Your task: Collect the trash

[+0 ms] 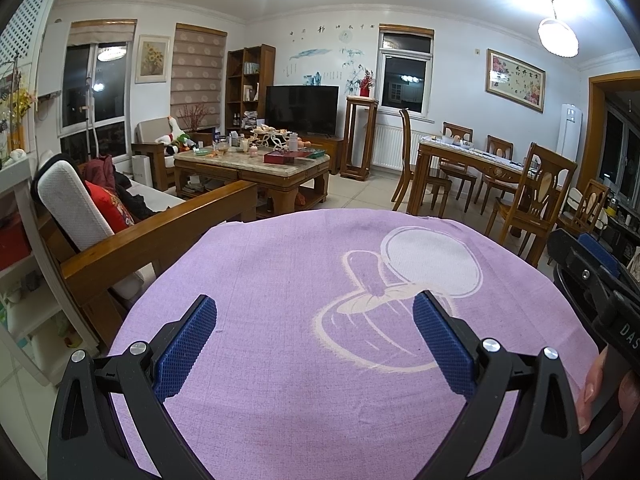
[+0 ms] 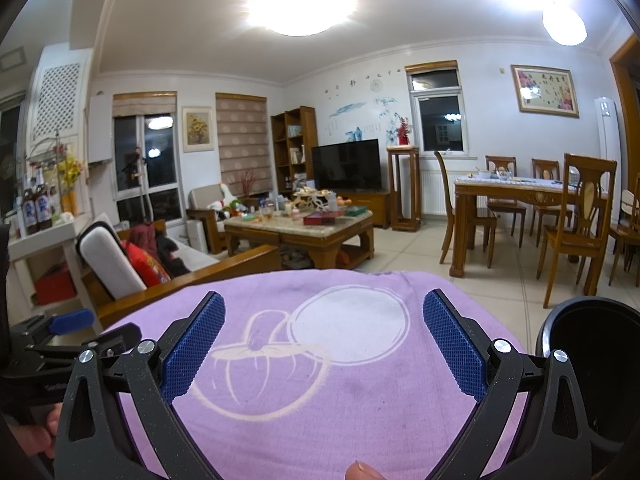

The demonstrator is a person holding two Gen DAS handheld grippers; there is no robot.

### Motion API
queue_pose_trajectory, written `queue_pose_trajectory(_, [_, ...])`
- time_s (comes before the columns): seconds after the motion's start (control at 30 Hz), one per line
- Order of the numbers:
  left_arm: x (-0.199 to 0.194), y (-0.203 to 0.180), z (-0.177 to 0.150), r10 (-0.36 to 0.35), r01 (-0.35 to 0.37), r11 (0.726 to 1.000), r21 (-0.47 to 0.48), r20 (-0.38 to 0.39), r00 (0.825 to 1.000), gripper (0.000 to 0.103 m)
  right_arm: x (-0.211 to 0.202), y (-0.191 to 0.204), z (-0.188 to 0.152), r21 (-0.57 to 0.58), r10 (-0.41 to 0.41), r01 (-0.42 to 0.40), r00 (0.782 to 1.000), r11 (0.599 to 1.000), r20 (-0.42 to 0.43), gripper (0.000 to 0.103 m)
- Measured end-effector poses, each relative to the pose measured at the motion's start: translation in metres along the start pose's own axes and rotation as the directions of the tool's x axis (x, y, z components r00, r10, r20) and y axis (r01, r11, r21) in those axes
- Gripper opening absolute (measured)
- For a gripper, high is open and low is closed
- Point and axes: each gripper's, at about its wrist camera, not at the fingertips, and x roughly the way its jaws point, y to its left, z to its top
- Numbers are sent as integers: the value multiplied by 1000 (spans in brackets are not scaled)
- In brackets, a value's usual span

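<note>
We hold 2 tongs side by side over a purple cloth point(image 1: 280, 280) that covers the tabletop. The left tongs point(image 1: 315, 334) and the right tongs point(image 2: 324, 334) both stand apart with nothing between them, by our judgement level and spread ready to pick something up. We see no trash on the cloth. A black bin point(image 2: 592, 360), likely where trash goes, sits just right of the right tongs. The far coffee table point(image 2: 312, 228) carries clutter too small to sort.
</note>
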Motion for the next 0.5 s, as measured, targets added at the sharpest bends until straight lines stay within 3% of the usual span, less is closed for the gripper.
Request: queue_pose_trajectory(0.5, [5,5,3,0,0,1000,17,0,1000,98,0,1,0,1,0,0,1000,1000,0,98])
